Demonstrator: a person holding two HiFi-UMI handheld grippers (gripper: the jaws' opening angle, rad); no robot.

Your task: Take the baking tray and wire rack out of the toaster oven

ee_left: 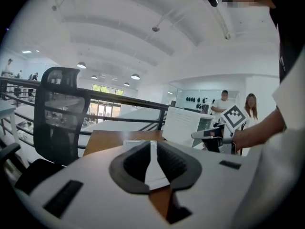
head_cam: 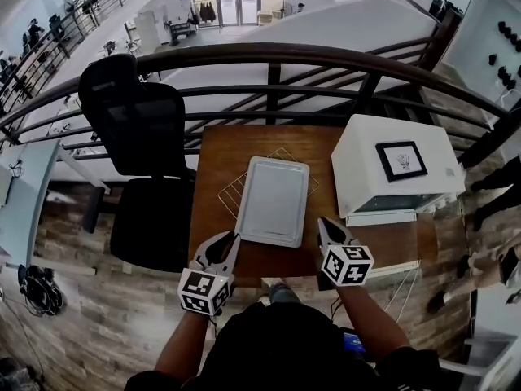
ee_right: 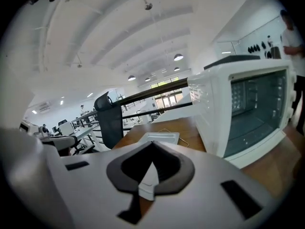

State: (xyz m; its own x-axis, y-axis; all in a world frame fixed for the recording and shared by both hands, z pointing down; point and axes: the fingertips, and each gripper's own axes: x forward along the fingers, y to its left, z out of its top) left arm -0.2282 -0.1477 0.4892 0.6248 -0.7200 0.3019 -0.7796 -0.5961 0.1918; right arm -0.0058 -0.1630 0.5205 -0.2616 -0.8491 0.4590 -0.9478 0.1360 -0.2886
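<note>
The pale baking tray (head_cam: 273, 200) lies flat on the wire rack (head_cam: 230, 192) in the middle of the wooden table (head_cam: 218, 149), left of the white toaster oven (head_cam: 395, 165). Only the rack's edges show around the tray. My left gripper (head_cam: 234, 239) hovers over the table's front edge by the tray's near left corner, shut with nothing between its jaws. My right gripper (head_cam: 323, 222) hangs by the tray's near right corner, also shut and holding nothing. In the right gripper view the tray (ee_right: 159, 138) lies ahead of the jaws and the oven (ee_right: 248, 109) stands at the right.
A black office chair (head_cam: 138, 129) stands close to the table's left side. A dark railing (head_cam: 277, 55) runs behind the table. The oven's glass front (head_cam: 391, 204) faces me. Two people (ee_left: 224, 101) stand in the background beyond the oven.
</note>
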